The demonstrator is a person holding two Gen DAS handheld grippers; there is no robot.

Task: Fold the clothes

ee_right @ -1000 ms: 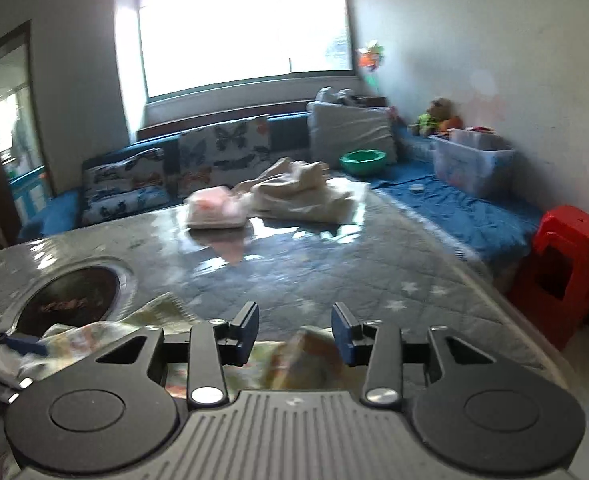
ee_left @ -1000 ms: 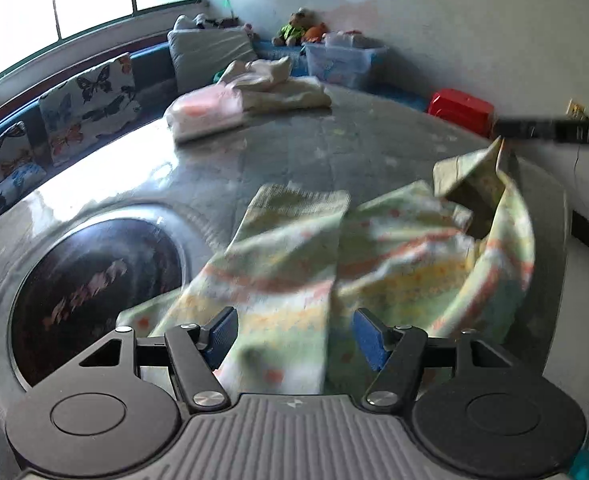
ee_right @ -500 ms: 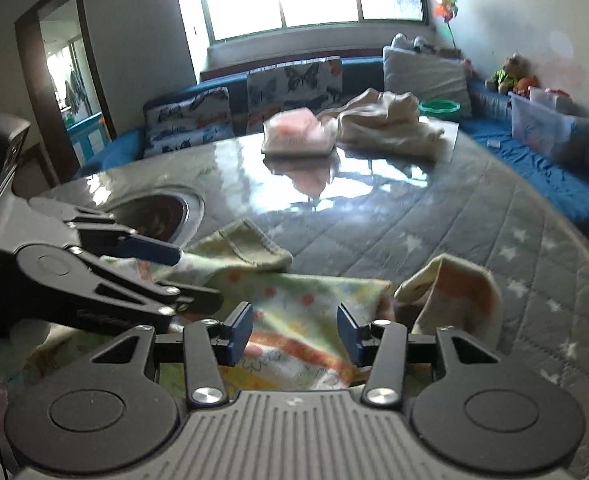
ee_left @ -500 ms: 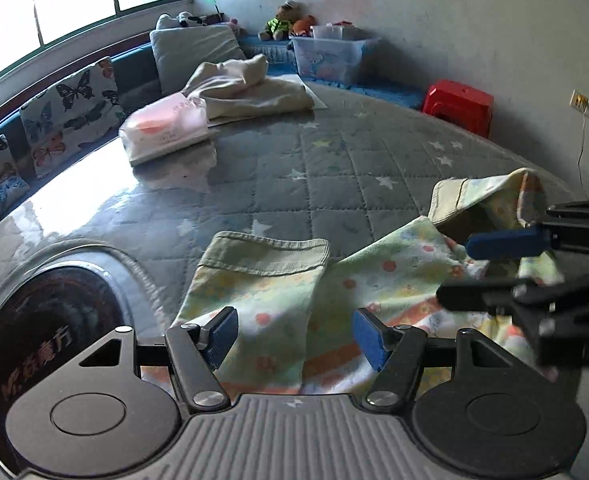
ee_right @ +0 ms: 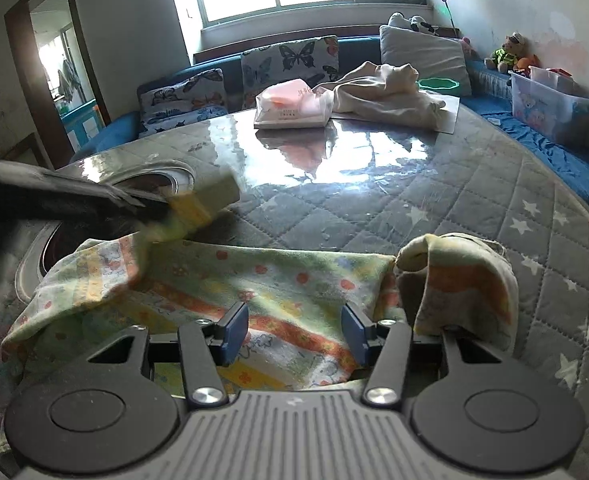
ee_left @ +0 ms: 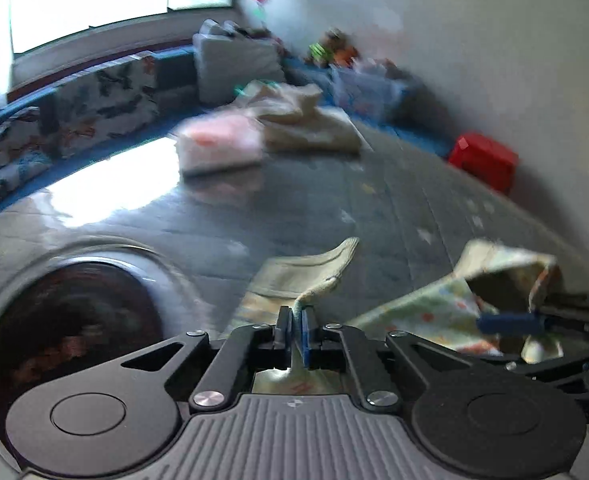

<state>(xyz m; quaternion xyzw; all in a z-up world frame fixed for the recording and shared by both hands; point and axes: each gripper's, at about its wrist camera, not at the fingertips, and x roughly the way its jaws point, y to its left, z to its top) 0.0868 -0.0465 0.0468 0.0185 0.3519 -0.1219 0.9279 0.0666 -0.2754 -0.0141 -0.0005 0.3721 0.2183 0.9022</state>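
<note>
A pale green patterned garment (ee_right: 278,280) lies on the grey quilted table (ee_right: 434,192). My left gripper (ee_left: 294,334) is shut on a cuffed edge of the garment (ee_left: 314,276) and lifts it off the table; the left gripper shows blurred at the left of the right wrist view (ee_right: 94,200). My right gripper (ee_right: 292,330) is open just above the garment's middle, with a raised fold (ee_right: 454,276) to its right. The right gripper's blue pad (ee_left: 506,324) shows at the right of the left wrist view.
A round dark inset (ee_left: 66,332) sits in the table at the left. A pink packet (ee_right: 292,104) and a beige cloth pile (ee_right: 382,92) lie at the far side. A red stool (ee_left: 482,160), a clear bin (ee_right: 542,104) and a cushioned bench (ee_right: 254,72) stand beyond.
My left gripper has shut on the garment's cuffed edge and raised it. My right gripper has moved in lower over the garment and stays open.
</note>
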